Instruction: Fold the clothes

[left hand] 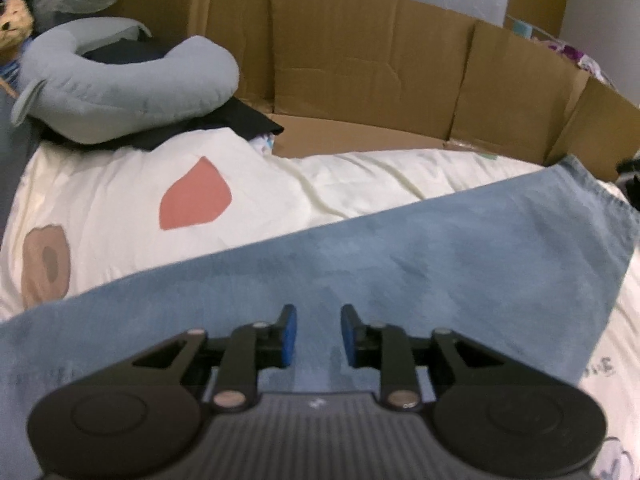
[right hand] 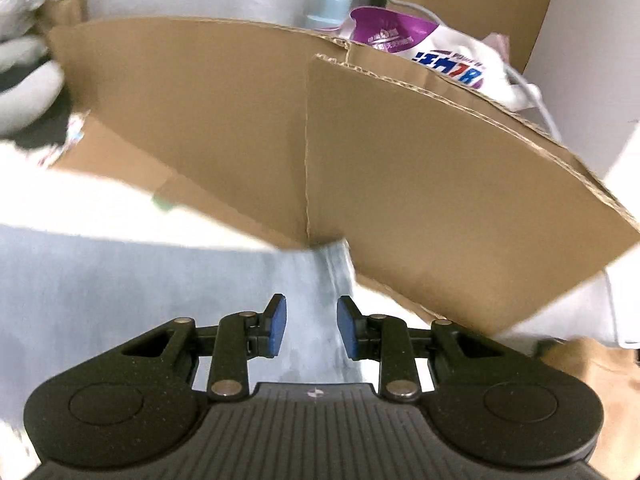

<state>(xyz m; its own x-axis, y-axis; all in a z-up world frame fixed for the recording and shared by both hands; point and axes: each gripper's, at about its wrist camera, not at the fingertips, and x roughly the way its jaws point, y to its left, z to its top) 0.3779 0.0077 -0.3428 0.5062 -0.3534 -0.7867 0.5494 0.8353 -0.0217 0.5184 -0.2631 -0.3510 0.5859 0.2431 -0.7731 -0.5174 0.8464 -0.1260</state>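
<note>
left view: grey-blue U-shaped neck pillow (left hand: 120, 80) showing | right view: purple-white pouch (right hand: 432, 48) showing | blue denim garment (left hand: 360, 264) lying flat across cream bed sheet (left hand: 340, 184) | left gripper (left hand: 318, 336), right gripper (right hand: 311, 328): fingers standing apart, gripping nothing

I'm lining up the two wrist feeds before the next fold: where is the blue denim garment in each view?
Left wrist: the blue denim garment runs as a wide band across the lower half, over the cream bedsheet, beneath the gripper.
Right wrist: blurred pale blue at lower left and centre, beneath the gripper.
Shared landmark: the brown cardboard wall behind it.
</note>
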